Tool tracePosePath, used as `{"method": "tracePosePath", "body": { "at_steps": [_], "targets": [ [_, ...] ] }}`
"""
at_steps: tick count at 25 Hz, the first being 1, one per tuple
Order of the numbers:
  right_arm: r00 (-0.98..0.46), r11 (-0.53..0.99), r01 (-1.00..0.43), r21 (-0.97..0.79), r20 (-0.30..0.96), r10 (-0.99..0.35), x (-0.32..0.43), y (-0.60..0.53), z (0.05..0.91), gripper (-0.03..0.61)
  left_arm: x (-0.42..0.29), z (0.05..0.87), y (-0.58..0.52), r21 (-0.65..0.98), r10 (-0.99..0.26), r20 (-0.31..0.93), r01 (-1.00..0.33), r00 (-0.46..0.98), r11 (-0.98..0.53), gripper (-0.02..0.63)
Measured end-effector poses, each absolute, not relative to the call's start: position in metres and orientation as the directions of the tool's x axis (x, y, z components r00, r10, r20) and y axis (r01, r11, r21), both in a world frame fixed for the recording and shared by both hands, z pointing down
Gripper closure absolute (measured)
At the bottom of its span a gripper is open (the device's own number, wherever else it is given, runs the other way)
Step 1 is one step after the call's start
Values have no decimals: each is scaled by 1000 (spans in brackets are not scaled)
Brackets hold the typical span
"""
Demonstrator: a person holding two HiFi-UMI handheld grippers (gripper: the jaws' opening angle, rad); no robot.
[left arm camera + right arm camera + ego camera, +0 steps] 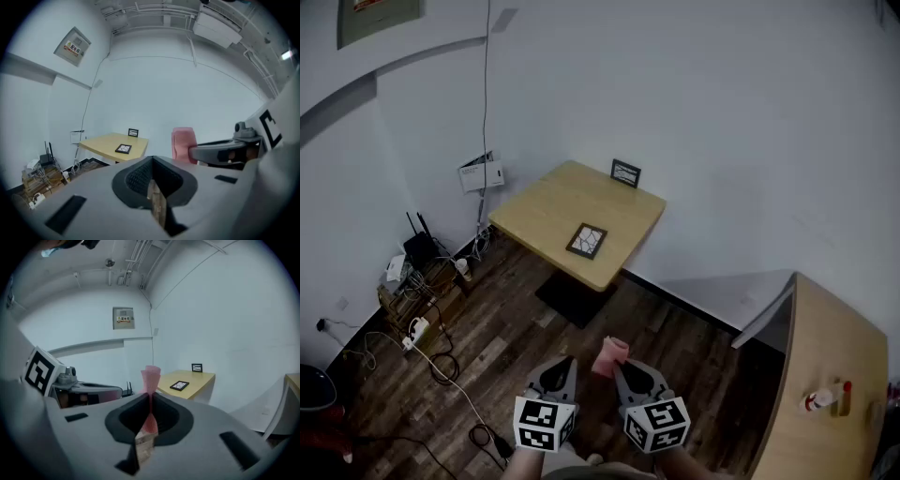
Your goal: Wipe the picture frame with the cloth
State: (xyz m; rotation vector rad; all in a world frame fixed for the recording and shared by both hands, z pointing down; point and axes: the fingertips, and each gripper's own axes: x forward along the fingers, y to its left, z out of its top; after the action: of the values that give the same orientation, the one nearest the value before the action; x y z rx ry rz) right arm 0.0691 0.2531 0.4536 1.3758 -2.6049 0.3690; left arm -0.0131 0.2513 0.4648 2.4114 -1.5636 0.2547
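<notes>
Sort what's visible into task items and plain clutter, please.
Job: pink cloth, pinched in the right gripper; flat picture frame and upright picture frame on the yellow table.
Lying about: router, power strip, floor cables, bottle on the side counter.

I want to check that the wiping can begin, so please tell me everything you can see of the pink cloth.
The pink cloth looks like thin, soft fabric, bunched into a narrow strip. The right hand-held gripper has its jaws shut on its lower part; the free end sticks out past the tips, slightly flared. It hangs in the air above the wooden floor, well short of the table, touching nothing else.
</notes>
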Motion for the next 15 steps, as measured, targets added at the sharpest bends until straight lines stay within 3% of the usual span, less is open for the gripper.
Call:
{"method": "tracePosePath", "body": {
  "at_steps": [4,15],
  "targets": [
    [-559,540,-829,-144,238,-794,72,273,444,561,-12,460,274,38,-870,285,-912,401,-408,612],
    [-596,581,-803,-133,209,-775,80,305,434,562,-9,438,305,44,-917,232,-945,325,-324,612]
  ]
}}
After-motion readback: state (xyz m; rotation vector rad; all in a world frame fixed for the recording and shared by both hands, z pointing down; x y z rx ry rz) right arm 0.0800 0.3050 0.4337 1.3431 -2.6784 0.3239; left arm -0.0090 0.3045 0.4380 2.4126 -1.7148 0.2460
